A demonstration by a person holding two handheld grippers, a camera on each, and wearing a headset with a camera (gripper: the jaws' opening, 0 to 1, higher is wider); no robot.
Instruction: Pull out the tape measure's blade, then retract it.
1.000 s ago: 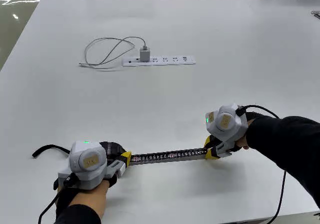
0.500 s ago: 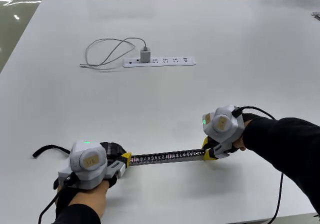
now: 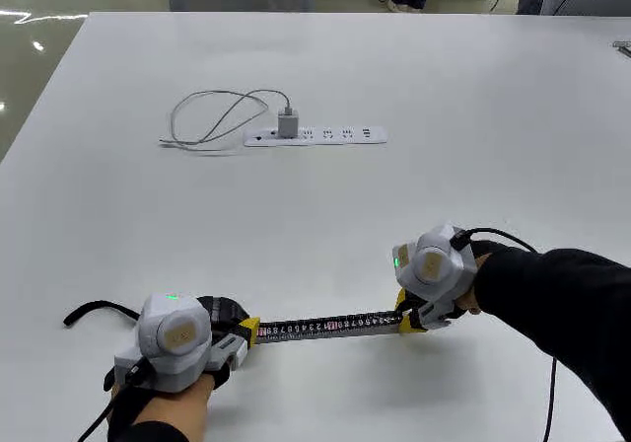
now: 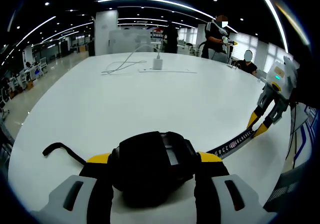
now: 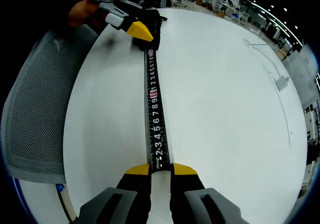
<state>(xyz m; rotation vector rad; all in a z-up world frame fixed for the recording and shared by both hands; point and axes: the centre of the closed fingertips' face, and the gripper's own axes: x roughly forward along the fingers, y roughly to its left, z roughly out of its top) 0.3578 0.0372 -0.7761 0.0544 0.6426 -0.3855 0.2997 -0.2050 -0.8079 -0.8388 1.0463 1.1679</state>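
Observation:
The black tape measure case point(image 3: 223, 316) lies near the front left of the white table, and my left gripper point(image 3: 243, 333) is shut on it. In the left gripper view the case point(image 4: 152, 164) sits between the yellow-tipped jaws, its black wrist strap point(image 4: 60, 149) trailing left. The dark numbered blade point(image 3: 330, 325) runs flat over the table to my right gripper point(image 3: 408, 318), which is shut on the blade's end. The blade point(image 5: 154, 109) leads away from my right gripper point(image 5: 160, 170) to the case point(image 5: 153, 30) in the right gripper view.
A white power strip point(image 3: 315, 135) with a plugged-in charger point(image 3: 287, 123) and a looped cable point(image 3: 212, 116) lies mid-table, beyond both grippers. The table's front edge point(image 3: 473, 432) is close to my hands. People stand far behind the table point(image 4: 165, 89).
My right gripper has moved a little left towards the case, and the exposed blade is slightly shorter. The left gripper stays on the case. The head camera has tilted.

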